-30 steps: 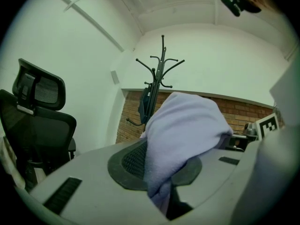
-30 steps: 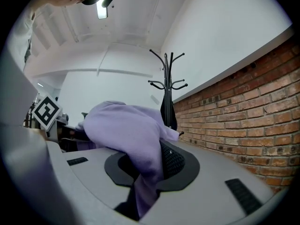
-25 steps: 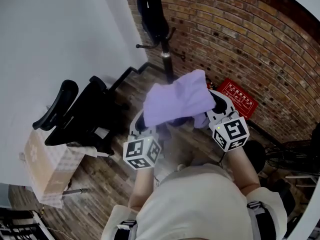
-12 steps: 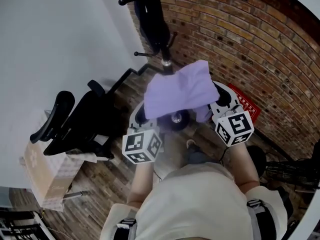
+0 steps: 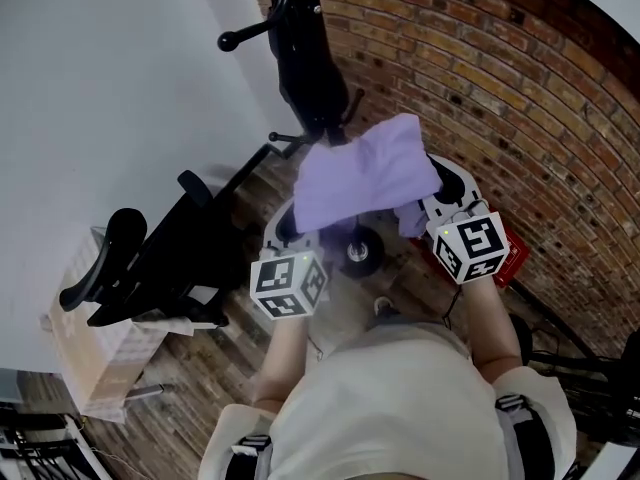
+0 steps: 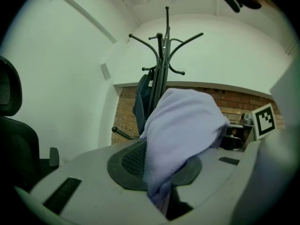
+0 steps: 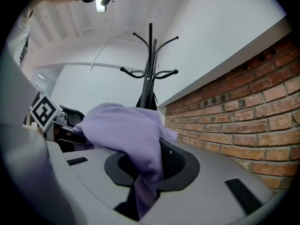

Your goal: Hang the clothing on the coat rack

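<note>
Clothing (image 5: 365, 173), a lilac garment, is held bunched between both grippers above the wooden floor (image 5: 215, 353), near the coat rack (image 6: 166, 27). The left gripper (image 6: 161, 193) is clamped on one end of it and the right gripper (image 7: 140, 191) on the other. A dark garment (image 5: 305, 63) hangs on the rack.

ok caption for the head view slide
Left gripper and right gripper hold a lilac garment before the coat rack.
</note>
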A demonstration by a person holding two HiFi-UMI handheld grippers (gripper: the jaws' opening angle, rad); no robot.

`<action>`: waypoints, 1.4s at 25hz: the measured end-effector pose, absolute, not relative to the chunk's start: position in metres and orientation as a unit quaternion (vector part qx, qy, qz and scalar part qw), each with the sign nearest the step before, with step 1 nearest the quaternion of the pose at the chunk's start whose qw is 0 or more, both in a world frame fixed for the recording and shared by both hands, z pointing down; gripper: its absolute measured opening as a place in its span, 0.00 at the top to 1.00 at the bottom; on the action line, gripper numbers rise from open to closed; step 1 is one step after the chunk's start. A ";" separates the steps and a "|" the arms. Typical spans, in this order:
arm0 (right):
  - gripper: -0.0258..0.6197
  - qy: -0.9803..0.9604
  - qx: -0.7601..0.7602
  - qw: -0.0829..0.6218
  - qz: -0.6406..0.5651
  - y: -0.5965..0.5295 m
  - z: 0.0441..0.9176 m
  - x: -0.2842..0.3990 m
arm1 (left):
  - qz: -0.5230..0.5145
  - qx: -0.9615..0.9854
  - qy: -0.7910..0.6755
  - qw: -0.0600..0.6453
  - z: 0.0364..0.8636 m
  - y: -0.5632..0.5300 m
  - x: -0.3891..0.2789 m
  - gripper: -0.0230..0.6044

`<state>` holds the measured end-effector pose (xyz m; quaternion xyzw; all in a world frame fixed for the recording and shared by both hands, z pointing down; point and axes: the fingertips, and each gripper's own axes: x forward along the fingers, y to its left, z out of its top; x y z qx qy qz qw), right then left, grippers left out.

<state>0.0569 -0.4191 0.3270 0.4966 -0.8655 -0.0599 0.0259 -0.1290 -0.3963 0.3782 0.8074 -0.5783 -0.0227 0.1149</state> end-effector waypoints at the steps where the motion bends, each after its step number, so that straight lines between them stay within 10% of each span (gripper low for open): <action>1: 0.87 -0.866 0.495 0.028 -0.059 -0.427 0.328 0.057 | -0.020 0.806 -0.580 0.116 0.380 -0.403 -0.128 0.87; 35: 0.87 -0.877 0.462 0.117 0.056 -0.510 0.459 0.053 | 0.096 0.771 -0.592 0.215 0.512 -0.471 -0.116 0.87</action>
